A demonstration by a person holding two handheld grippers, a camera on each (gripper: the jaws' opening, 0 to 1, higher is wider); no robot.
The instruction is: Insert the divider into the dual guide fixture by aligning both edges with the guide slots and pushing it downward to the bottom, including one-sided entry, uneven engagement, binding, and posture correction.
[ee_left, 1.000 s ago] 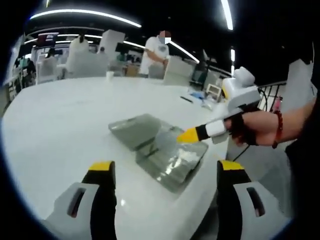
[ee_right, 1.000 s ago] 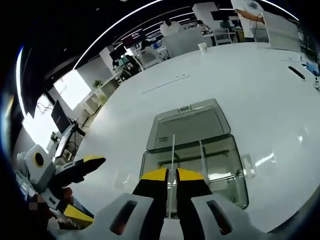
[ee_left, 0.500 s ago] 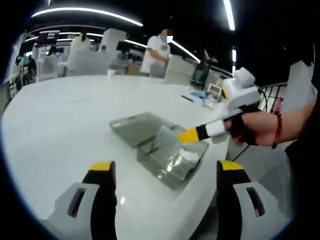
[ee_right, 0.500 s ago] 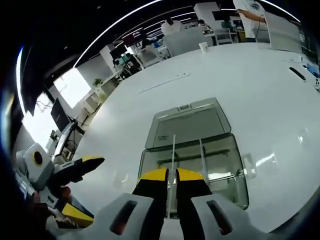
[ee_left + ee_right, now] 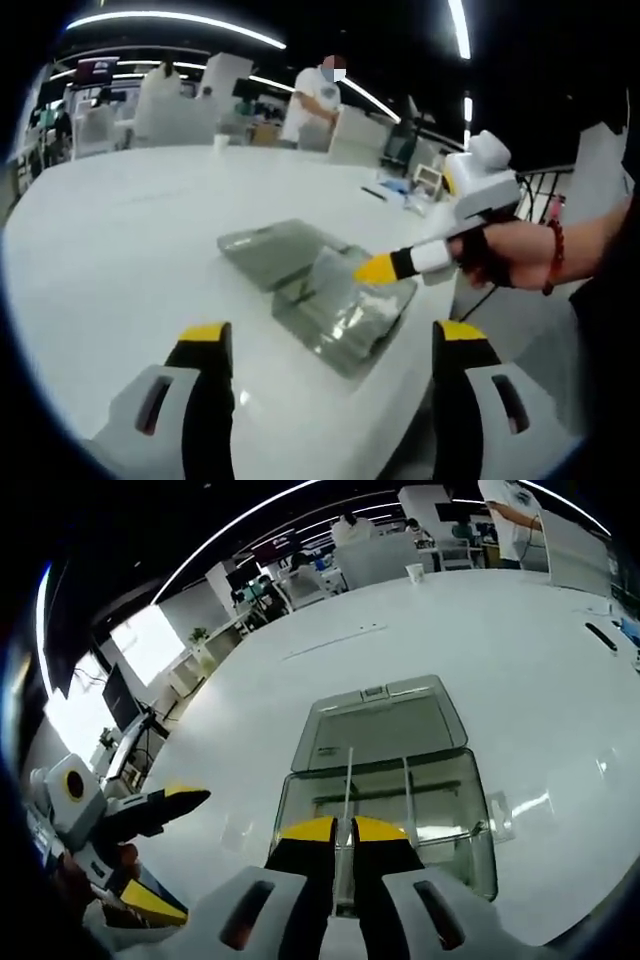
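Right gripper pinching the clear divider over the open fixture box, left one hanging back wide open.

Left gripper view: the left gripper (image 5: 330,350) has its jaws spread wide with nothing between them, hovering above the white table (image 5: 120,230). Ahead, the right gripper (image 5: 375,268) comes in from the right in a person's hand (image 5: 500,255), its yellow tips on the divider (image 5: 335,275), a thin see-through sheet standing up in the dual guide fixture (image 5: 345,315), a clear box with its lid (image 5: 275,255) flipped open flat behind it.

Right gripper view: the right gripper (image 5: 340,830) is clamped tight on the divider (image 5: 347,780), seen edge-on as a thin pale line rising from the jaws over the dual guide fixture (image 5: 385,810). A second upright panel (image 5: 406,785) stands just beside it. Left gripper (image 5: 165,805) sits off to the left, well apart.
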